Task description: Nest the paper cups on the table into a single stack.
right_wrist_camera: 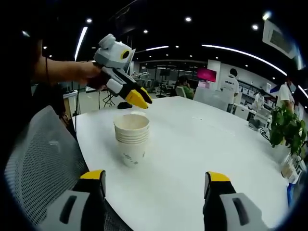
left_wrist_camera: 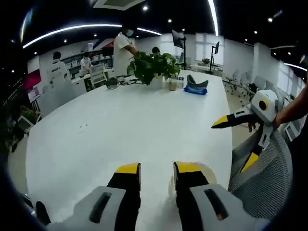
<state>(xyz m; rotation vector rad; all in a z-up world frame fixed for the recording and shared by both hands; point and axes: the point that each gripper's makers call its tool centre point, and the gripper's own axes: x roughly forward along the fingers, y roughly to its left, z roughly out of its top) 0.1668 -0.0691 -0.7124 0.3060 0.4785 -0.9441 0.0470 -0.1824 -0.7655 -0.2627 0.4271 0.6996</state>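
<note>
Between the two yellow-tipped jaws of the right gripper [right_wrist_camera: 156, 180], which are held spread wide with nothing pinched, bare white table [right_wrist_camera: 202, 144] is seen, and beyond that gap, up and to the left, the stack of paper cups [right_wrist_camera: 131, 139] is found standing upright near the table's corner. Its long axis is set vertical, rims crowded together at the top, mouth open upward. Just above and behind the stack the left gripper [right_wrist_camera: 139, 100] is held by a hand [right_wrist_camera: 89, 73], its yellow tips pointed down toward the rim; its jaws look nearly pressed together and nothing is seen pinched between them. From the left gripper view, the same cream rim [left_wrist_camera: 195, 168] is glimpsed at the foot of that gripper's own right-hand jaw, partly hidden, while the right gripper [left_wrist_camera: 236, 144] is seen off to the side by a mesh chair [left_wrist_camera: 262, 178]. The left gripper is judged the nearer of the two. No loose cup is made out on the table, so nesting is judged close to done
</note>
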